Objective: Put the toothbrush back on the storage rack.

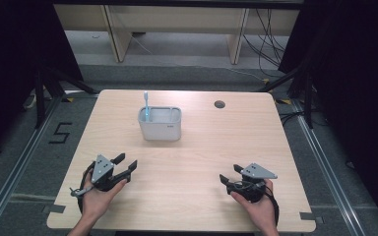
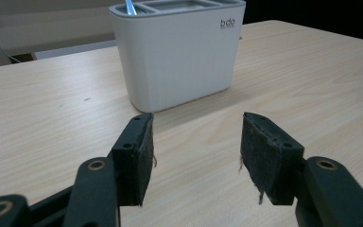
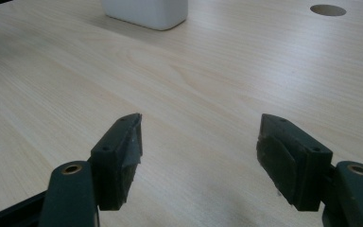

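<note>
Bare table [image 1: 187,167] btwn grippers & white holder [image 1: 160,129] (sole obstacle).

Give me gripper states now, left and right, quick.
Left gripper: open, holding nothing, aimed at the white holder.
Right gripper: open, holding nothing, over bare table.

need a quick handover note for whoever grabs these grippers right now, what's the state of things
Left hand-held gripper: open, holding nothing, low over the near left of the table, pointed at the white holder.
Right hand-held gripper: open, holding nothing, near right of the table.
White holder: upright, mid-table toward the far side, apart from both grippers. A light blue toothbrush stands in its left compartment.
Done: nothing visibly in hand.
Left: the holder and toothbrush are untouched; the left gripper is the closer one, likely the one to reach in.
</note>
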### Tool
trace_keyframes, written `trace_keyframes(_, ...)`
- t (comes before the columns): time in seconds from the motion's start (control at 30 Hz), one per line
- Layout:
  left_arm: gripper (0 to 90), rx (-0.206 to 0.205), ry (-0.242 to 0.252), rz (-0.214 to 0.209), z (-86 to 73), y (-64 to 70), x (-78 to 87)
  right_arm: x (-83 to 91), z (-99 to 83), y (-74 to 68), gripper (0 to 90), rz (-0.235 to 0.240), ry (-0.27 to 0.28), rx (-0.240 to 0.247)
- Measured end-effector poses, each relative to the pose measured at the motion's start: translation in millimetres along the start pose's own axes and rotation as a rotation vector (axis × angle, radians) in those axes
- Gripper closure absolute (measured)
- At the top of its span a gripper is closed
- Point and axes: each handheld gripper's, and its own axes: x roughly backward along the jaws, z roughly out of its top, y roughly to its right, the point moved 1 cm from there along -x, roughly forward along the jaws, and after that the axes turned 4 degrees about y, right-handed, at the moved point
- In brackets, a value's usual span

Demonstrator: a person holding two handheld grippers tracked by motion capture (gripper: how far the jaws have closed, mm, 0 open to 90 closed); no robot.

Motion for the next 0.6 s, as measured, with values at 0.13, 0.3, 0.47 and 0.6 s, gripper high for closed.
trace_keyframes(0.13,43.8,-0.002,0.006,-0.012,-8.8,1.0,0.5,-0.6,-0.6,-0.9,32.8,0.004,0.005,-0.021)
trace_keyframes(0.3,43.6,0.002,0.012,-0.001,-13.4,0.9,3.3,-0.7,-0.6,-1.0,32.7,0.003,0.003,-0.02)
trace_keyframes(0.47,43.1,0.018,0.028,-0.002,-20.2,-2.1,2.3,-0.8,-1.2,-0.8,32.8,0.007,0.001,-0.016)
trace_keyframes(0.6,42.3,0.027,0.017,0.009,-20.2,-2.8,5.0,-0.5,-2.2,-1.9,32.7,-0.001,0.0,-0.029)
